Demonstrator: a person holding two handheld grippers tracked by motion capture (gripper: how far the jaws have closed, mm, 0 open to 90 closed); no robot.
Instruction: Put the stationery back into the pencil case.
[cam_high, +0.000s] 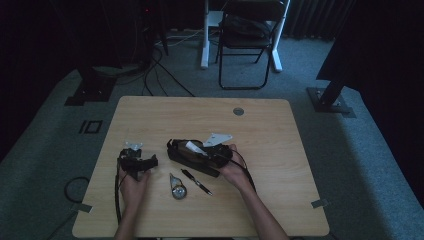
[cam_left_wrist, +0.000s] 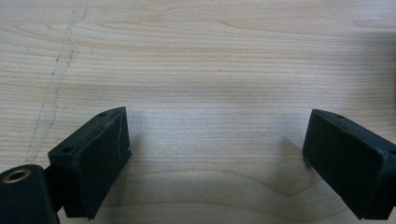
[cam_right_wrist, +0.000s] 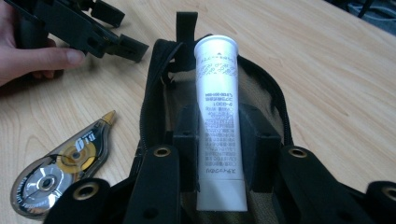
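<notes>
White tube (cam_right_wrist: 218, 116) sits clamped lengthwise between the right gripper (cam_right_wrist: 218, 144) jaws over the open black pouch (cam_right_wrist: 154, 74) mid-table, while the left gripper (cam_left_wrist: 217, 154) gapes empty above bare wood.

The high view sits above the near edge of the table (cam_high: 260, 120), facing forward and down, far enough back to take in the floor and a folding chair (cam_high: 247, 35) beyond. The left gripper (cam_left_wrist: 215, 154) cam rides low and looks straight down at bare wood between its jaws. The right gripper (cam_right_wrist: 219, 149) cam peers close along its jaws at a white tube (cam_right_wrist: 218, 116) over an open pouch (cam_right_wrist: 154, 84), correction tape (cam_right_wrist: 63, 165) off to the claw's left. Both it and the high view catch the left gripper.
</notes>
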